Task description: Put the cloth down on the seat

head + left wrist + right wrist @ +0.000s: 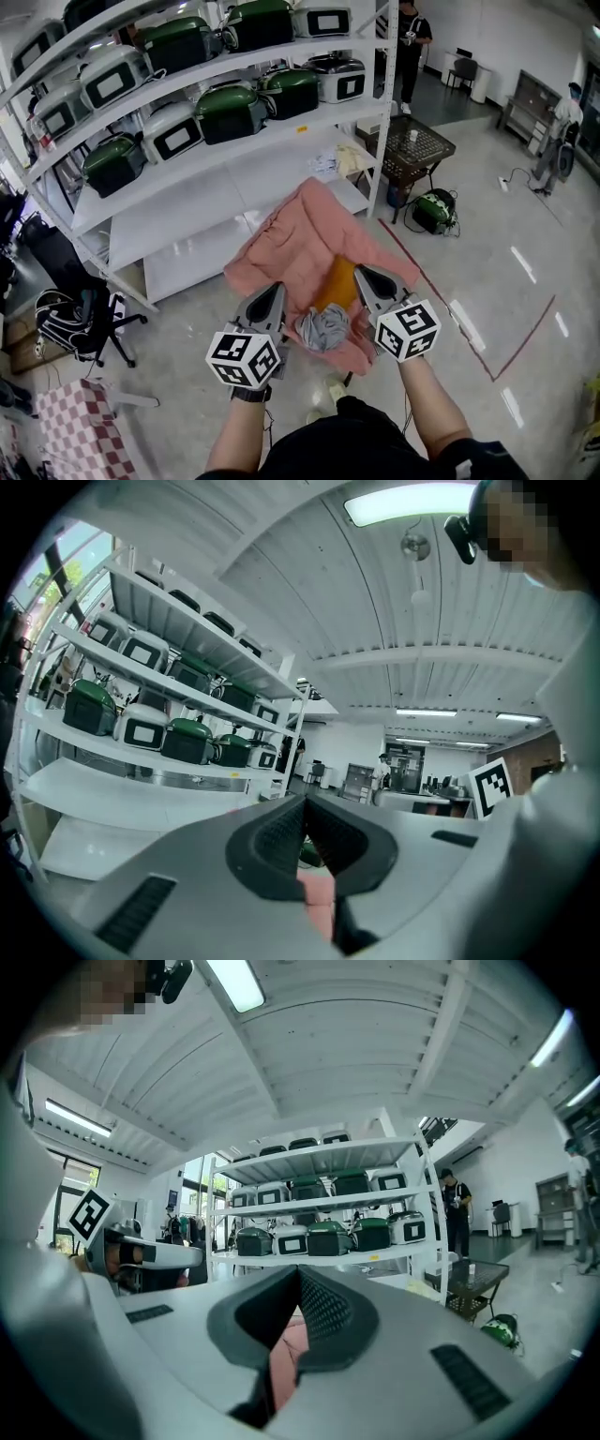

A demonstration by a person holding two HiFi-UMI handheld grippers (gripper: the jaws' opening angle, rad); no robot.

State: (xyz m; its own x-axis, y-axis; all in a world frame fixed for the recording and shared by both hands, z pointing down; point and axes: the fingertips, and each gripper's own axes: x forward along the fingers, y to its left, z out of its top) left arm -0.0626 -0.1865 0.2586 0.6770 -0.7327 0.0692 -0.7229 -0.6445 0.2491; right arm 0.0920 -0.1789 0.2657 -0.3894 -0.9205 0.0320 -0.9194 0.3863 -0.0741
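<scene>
While the cloth (298, 246) is pinched aloft by left claw (277, 287) and right claw (360, 271), the seat (339, 281) is not yet covered.

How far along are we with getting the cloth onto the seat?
Done: the left claw and right claw are each shut on an edge of the pink cloth. In hand: it hangs spread between them, not set down. Left: lowering it and letting go; the orange patch under it may be the seat.
</scene>
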